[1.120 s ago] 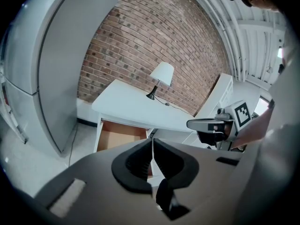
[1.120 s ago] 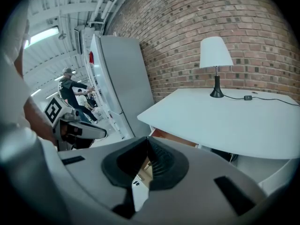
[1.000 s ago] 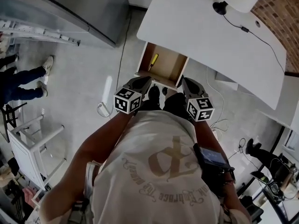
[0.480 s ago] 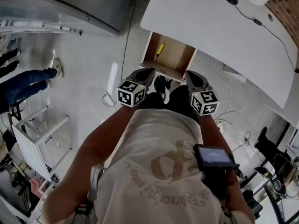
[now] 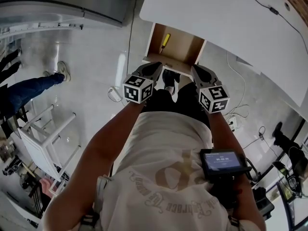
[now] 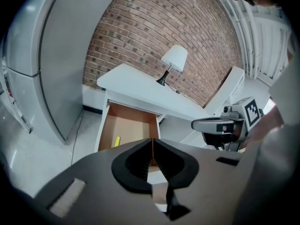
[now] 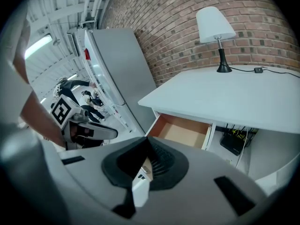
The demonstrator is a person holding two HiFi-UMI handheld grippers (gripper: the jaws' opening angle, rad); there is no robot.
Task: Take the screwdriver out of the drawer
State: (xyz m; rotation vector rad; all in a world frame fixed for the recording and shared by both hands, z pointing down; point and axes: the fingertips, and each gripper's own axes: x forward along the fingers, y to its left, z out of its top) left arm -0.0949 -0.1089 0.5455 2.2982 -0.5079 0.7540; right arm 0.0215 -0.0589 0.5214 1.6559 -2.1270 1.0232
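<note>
The wooden drawer (image 5: 167,58) stands pulled out from under the white desk (image 5: 226,18). A yellow-handled screwdriver (image 5: 165,40) lies along its left side, also seen in the left gripper view as the screwdriver (image 6: 116,141) in the drawer (image 6: 129,123). My left gripper (image 5: 158,67) and right gripper (image 5: 195,69) hang side by side just short of the drawer's front, both shut and empty. In its own view the left gripper (image 6: 152,142) has its jaws pressed together. The right gripper (image 7: 146,141) likewise looks closed; the drawer (image 7: 183,131) shows there without the screwdriver.
A lamp (image 7: 216,29) and cable sit on the desk by a brick wall (image 6: 140,41). A grey fridge (image 5: 62,4) stands left of the drawer. My feet (image 5: 168,78) are at the drawer front. A white rack (image 5: 43,138) and another person's legs (image 5: 29,88) are at left.
Both grippers have sunk a little, staying shut and side by side. In the head view the drawer now sits higher and nearer the jaw tips.
</note>
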